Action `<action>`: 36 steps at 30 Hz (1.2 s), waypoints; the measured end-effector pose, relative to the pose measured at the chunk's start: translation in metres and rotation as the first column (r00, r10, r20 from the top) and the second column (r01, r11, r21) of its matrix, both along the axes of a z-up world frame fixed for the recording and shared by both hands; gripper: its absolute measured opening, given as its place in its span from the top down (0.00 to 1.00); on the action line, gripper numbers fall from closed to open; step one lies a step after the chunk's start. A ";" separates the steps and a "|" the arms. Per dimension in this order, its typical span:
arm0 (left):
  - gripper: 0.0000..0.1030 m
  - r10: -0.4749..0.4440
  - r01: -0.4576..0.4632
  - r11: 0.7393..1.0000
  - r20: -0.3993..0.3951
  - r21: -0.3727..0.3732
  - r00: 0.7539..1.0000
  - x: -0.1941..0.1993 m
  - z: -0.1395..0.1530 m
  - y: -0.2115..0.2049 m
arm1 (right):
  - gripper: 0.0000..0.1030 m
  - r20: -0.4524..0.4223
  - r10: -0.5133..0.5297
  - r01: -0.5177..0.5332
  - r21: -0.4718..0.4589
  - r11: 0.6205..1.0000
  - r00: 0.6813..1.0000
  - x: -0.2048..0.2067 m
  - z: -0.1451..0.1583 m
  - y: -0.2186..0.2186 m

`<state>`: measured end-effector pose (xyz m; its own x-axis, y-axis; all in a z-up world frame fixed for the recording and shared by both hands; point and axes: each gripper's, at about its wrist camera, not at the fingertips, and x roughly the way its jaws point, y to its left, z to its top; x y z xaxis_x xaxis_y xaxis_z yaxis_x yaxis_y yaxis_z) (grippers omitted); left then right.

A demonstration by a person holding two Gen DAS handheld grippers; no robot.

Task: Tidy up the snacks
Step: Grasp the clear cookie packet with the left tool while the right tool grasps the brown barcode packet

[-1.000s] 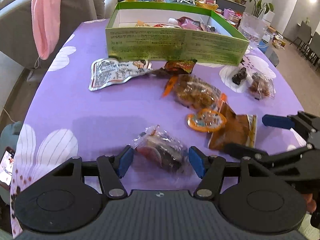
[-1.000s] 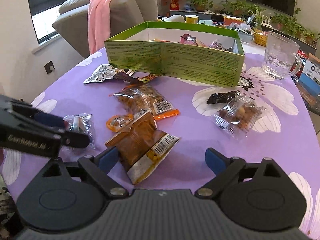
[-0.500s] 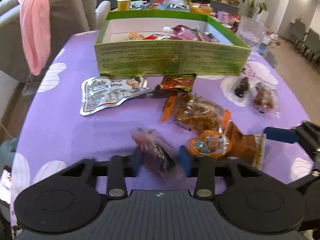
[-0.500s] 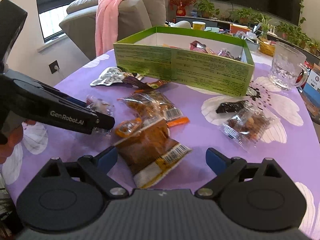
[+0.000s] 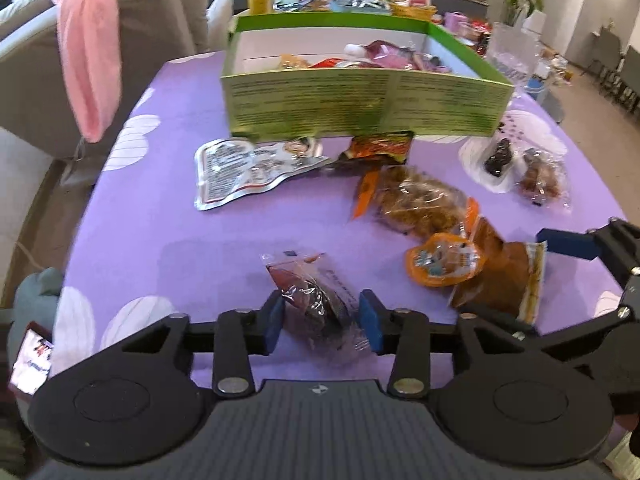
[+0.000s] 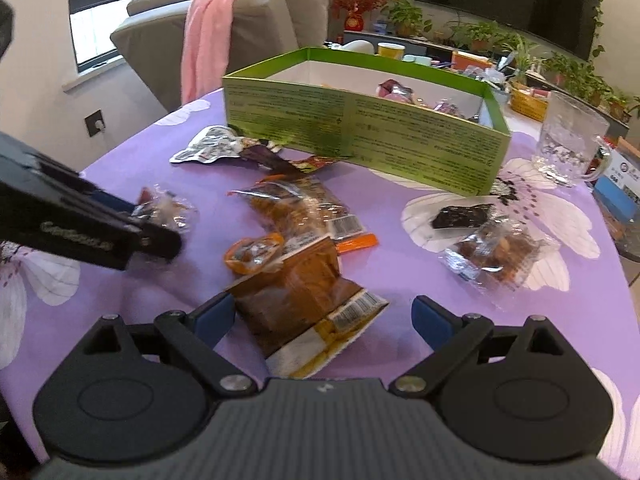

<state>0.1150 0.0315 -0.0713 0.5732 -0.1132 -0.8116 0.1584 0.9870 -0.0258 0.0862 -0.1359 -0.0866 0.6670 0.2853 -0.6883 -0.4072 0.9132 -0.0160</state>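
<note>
A small clear snack packet (image 5: 316,300) with dark red contents sits between the blue pads of my left gripper (image 5: 320,320). The pads touch both its sides while the jaws are opening. From the right wrist view the same packet (image 6: 166,208) shows at the left gripper's tip. My right gripper (image 6: 320,312) stands open around a brown snack bag (image 6: 296,296) with a barcode; its left pad is close to the bag, its right pad well clear. The green box (image 5: 360,108) with several snacks inside stands at the back of the purple table (image 5: 180,232).
Loose on the cloth lie a silver pouch (image 5: 240,168), an orange-edged bag of fried snacks (image 5: 416,200), a round orange jelly cup (image 5: 444,260), a dark piece (image 6: 460,216) and a clear nut packet (image 6: 496,252). A glass mug (image 6: 568,140) stands right of the box. A chair with pink cloth (image 5: 88,52) stands left.
My left gripper closed in on the clear packet, which had lain loose between wide fingers, and then its pads eased apart a little. The right gripper has stayed open around the brown bag.
</note>
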 end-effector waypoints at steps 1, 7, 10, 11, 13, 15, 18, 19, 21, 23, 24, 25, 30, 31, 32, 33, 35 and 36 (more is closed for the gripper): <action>0.58 0.007 -0.007 1.000 0.001 0.004 1.000 -0.001 0.001 0.001 | 0.41 -0.001 -0.004 0.004 0.004 1.000 1.000 0.001 0.000 -0.002; 0.57 0.029 -0.029 1.000 0.004 0.008 1.000 0.000 0.003 0.001 | 0.41 0.018 -0.005 0.005 -0.001 1.000 1.000 0.004 0.001 -0.005; 0.55 0.026 -0.026 0.999 -0.002 0.029 1.000 0.003 0.000 -0.005 | 0.41 0.035 0.044 -0.044 -0.003 0.999 0.998 0.004 0.001 -0.005; 0.54 0.026 -0.026 0.999 -0.006 0.037 1.000 0.005 -0.001 -0.007 | 0.41 0.031 0.057 -0.057 -0.005 0.998 0.998 0.006 0.000 -0.004; 0.54 0.027 -0.026 0.999 -0.012 0.043 1.000 0.007 -0.003 -0.009 | 0.41 0.028 0.063 -0.063 -0.012 0.998 0.998 0.008 -0.001 -0.003; 0.53 0.030 -0.029 0.999 -0.008 0.044 1.000 0.008 -0.005 -0.010 | 0.41 0.029 0.074 -0.073 -0.017 0.997 0.997 0.011 -0.001 -0.002; 0.54 0.027 -0.027 0.999 0.002 0.032 1.000 0.008 -0.005 -0.009 | 0.41 0.033 0.088 -0.087 -0.030 0.996 0.996 0.012 -0.001 0.000; 0.56 0.024 -0.024 0.999 0.006 0.029 1.000 0.008 -0.005 -0.008 | 0.41 0.037 0.092 -0.091 -0.037 0.995 0.995 0.011 -0.001 0.001; 0.60 0.013 -0.013 1.000 0.013 0.023 1.000 0.007 -0.005 -0.007 | 0.42 0.039 0.101 -0.099 -0.044 0.994 0.994 0.010 -0.002 0.002; 0.66 0.011 -0.011 1.000 0.007 -0.012 1.000 0.006 -0.003 -0.003 | 0.42 0.035 0.129 -0.129 -0.026 0.991 0.991 0.007 0.001 0.001; 0.67 0.011 -0.010 0.999 0.012 -0.032 1.000 0.004 -0.001 -0.001 | 0.42 0.032 0.142 -0.142 -0.022 0.990 0.989 0.006 0.003 0.001; 0.67 0.008 -0.007 0.999 0.024 -0.043 1.000 0.003 0.002 0.000 | 0.42 0.033 0.138 -0.137 -0.030 0.990 0.990 0.005 0.004 0.001; 0.67 -0.019 0.023 0.999 0.097 -0.042 0.995 -0.006 0.022 -0.005 | 0.42 0.066 0.092 -0.090 -0.022 0.996 0.994 0.002 0.015 -0.009; 0.67 -0.019 0.024 0.999 0.106 -0.045 0.994 -0.006 0.025 -0.005 | 0.43 0.074 0.079 -0.079 -0.010 0.997 0.994 0.002 0.018 -0.012; 0.67 -0.020 0.026 0.999 0.115 -0.047 0.993 -0.007 0.029 -0.006 | 0.43 0.085 0.064 -0.064 0.003 0.998 0.994 0.001 0.022 -0.016; 0.67 -0.021 0.027 0.999 0.124 -0.047 0.992 -0.008 0.032 -0.007 | 0.44 0.098 0.049 -0.051 0.015 0.999 0.994 0.000 0.027 -0.018; 0.67 -0.023 0.030 0.998 0.139 -0.050 0.990 -0.008 0.037 -0.009 | 0.50 0.123 0.024 -0.029 0.044 0.999 0.992 0.000 0.035 -0.023; 0.67 -0.026 0.033 0.998 0.145 -0.052 0.989 -0.007 0.039 -0.010 | 0.54 0.133 0.013 -0.021 0.057 0.998 0.991 0.002 0.039 -0.024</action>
<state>0.1077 0.0217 -0.0322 0.6798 -0.1735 -0.7126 0.1934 0.9796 -0.0540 0.0877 -0.1603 -0.0472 0.7459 0.3343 -0.5761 -0.4204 0.9072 -0.0178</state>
